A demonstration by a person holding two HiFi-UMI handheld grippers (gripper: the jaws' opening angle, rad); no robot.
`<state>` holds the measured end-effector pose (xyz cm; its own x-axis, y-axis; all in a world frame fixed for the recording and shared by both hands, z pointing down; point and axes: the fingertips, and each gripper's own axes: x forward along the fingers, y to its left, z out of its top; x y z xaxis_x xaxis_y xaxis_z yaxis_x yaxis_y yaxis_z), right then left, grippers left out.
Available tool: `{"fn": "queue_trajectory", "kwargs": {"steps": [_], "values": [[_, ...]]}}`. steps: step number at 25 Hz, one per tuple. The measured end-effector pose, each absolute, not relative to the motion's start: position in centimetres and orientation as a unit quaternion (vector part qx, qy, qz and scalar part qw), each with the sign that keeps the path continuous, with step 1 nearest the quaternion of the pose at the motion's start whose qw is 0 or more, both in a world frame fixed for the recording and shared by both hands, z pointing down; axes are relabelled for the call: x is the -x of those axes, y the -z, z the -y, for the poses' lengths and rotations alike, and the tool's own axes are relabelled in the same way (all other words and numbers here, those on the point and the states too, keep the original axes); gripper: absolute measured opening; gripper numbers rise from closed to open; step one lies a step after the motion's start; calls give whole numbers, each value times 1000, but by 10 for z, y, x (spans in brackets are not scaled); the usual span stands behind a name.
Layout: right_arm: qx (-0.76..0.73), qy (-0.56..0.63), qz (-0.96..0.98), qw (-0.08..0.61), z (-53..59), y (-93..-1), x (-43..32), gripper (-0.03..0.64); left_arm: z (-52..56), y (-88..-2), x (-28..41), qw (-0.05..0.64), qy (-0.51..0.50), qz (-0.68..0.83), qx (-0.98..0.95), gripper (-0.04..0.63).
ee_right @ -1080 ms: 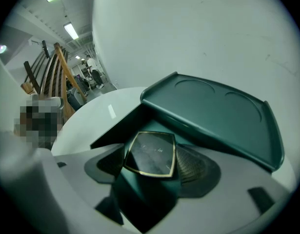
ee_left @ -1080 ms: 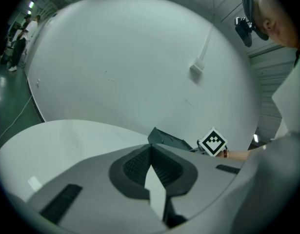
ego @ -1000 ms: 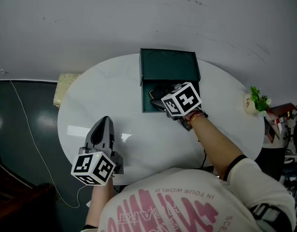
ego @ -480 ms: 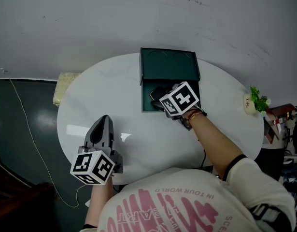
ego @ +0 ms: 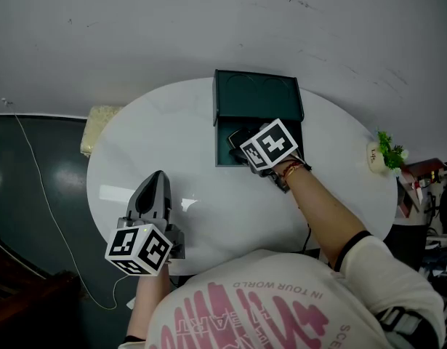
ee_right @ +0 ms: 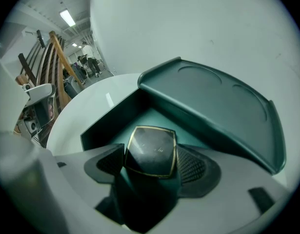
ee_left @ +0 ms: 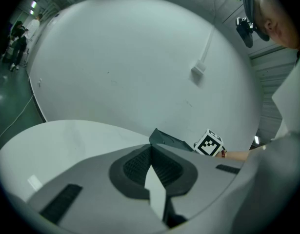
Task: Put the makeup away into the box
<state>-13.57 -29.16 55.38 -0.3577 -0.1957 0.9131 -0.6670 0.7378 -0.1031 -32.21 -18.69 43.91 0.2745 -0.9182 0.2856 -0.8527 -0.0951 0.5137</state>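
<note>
Right gripper (ee_right: 152, 165) pinches the black gold-trimmed compact (ee_right: 150, 147), jaws wide, over the open green box (ee_right: 223, 111) at the tabletop's (ego: 208, 209) far edge. I'd lower it flat before releasing. Left gripper (ee_left: 150, 172) closed, empty.

- The place is a large indoor hall set up as a recording lab or studio, not a home.
- Strip lights (ee_right: 68, 17) run along a high ceiling.
- The floor (ego: 19, 217) is dark and glossy, with a loose cable (ego: 45, 195) lying across it.
- A plain white wall (ego: 208, 27) curves behind a round white table (ego: 158, 144).
- People (ee_right: 89, 62) stand far off, near wooden frames (ee_right: 54, 57).
- A person holds a left gripper (ee_left: 150, 150) and a right gripper (ee_right: 150, 154), each carrying a marker cube.
</note>
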Motion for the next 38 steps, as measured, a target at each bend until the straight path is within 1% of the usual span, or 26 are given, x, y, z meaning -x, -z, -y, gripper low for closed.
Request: {"fn": "queue_trajectory", "kwargs": {"steps": [8,18,22,23,24,26,32,38], "values": [[-279,-231,782,507,293,-556,135,342,184,-439,327,305,55,601,-737,2],[-295,-237,779,500,293,-555,136,341,171,-431,339,297,59,607,-735,2],[-297,-252,780,491,292,-554,137,355,162,-427,349,290,58,615,-731,2],[-300,-255,780,486,292,-553,137,378,160,-426,351,288,58,616,-730,2],[-303,-258,781,482,293,-552,137,390,157,-425,353,287,58,618,-730,2],[-315,-258,785,467,294,-543,137,390,153,-422,354,283,57,618,-731,2],[-355,-242,818,382,293,-476,128,390,146,-412,345,271,59,608,-744,2],[-409,-227,821,329,275,-426,69,388,152,-401,304,268,66,570,-774,2]]}}
